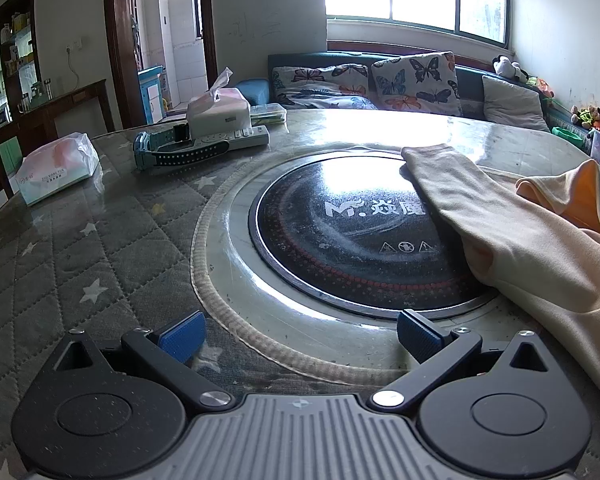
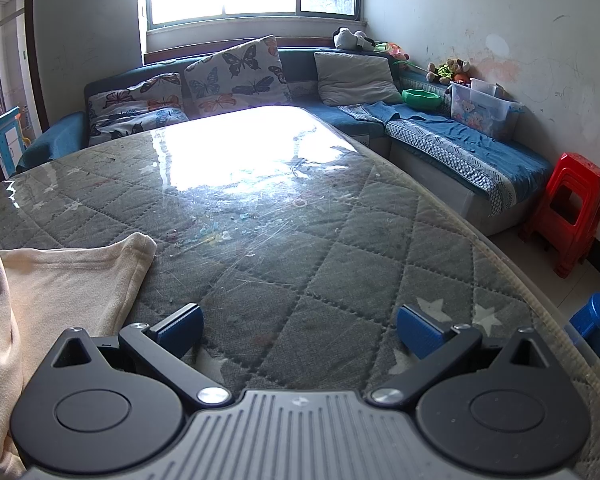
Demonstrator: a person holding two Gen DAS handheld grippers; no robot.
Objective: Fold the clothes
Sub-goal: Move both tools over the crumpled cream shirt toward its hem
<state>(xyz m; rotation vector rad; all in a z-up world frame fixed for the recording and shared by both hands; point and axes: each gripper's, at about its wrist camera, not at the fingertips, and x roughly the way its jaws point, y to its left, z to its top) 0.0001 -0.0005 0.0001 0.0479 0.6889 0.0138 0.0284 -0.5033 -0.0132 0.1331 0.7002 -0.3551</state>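
Observation:
A cream long-sleeved garment (image 1: 540, 248) lies crumpled on the right of the round table, one sleeve (image 1: 432, 168) stretched across the black induction cooktop (image 1: 340, 240). My left gripper (image 1: 300, 334) hovers open just in front of the cooktop, left of the garment, with nothing between its blue pads. In the right wrist view the same cream garment (image 2: 60, 280) lies at the left, its other sleeve end pointing toward the table's middle. My right gripper (image 2: 300, 332) stands open over the quilted grey table cover (image 2: 320, 272), to the right of the cloth, holding nothing.
At the table's far left sit a tissue pack (image 1: 56, 168), a tissue box (image 1: 216, 114), a remote (image 1: 236, 138) and a blue watch (image 1: 168, 152). A sofa with butterfly cushions (image 2: 232, 76) runs behind. Red stools (image 2: 568, 208) stand beside the table's right edge (image 2: 520, 276).

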